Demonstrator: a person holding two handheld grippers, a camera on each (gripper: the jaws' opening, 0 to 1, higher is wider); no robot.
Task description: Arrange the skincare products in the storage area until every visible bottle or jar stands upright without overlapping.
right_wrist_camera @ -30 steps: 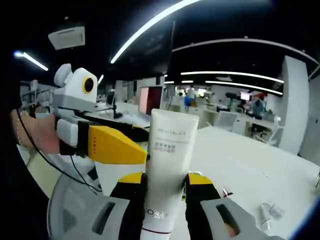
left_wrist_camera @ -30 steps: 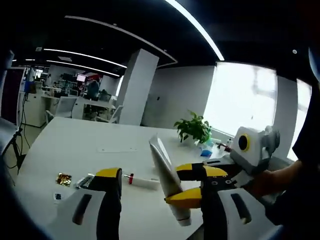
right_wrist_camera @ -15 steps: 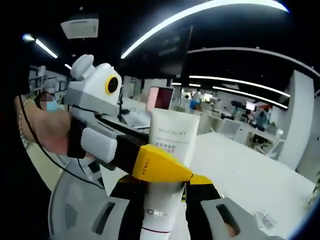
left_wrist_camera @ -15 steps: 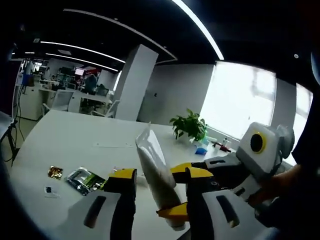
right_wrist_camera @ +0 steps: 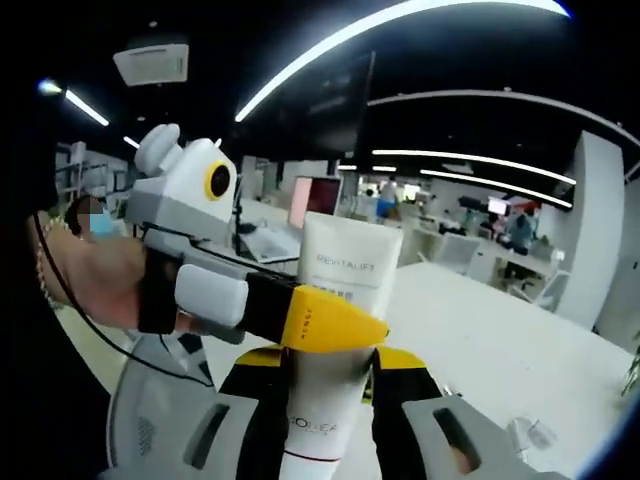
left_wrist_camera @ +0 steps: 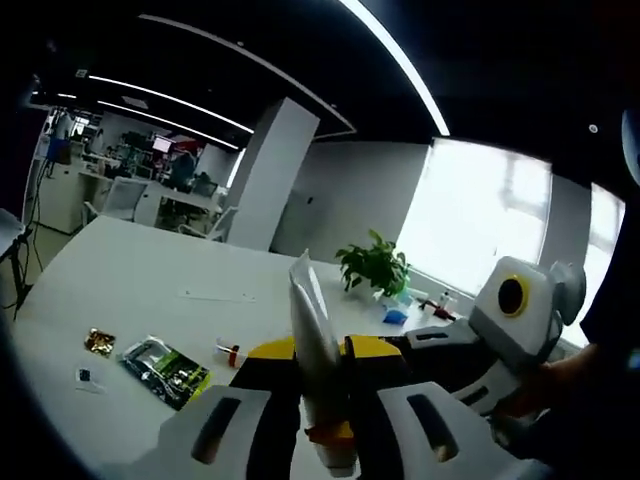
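Above the wide white counter (left_wrist_camera: 130, 290), the left claw (left_wrist_camera: 318, 385) and the right claw (right_wrist_camera: 330, 385) both pinch one white tube (right_wrist_camera: 335, 340) held up in the air between their yellow-tipped jaws, a green sachet (left_wrist_camera: 165, 365) lying flat on the counter beside a small gold packet (left_wrist_camera: 99, 341)

White table (left_wrist_camera: 130, 290) carried gold wrapper (left_wrist_camera: 98, 341), green foil sachet (left_wrist_camera: 165, 365) and small red-capped tube (left_wrist_camera: 232, 353) near left; potted plant (left_wrist_camera: 375, 265) stood far right.
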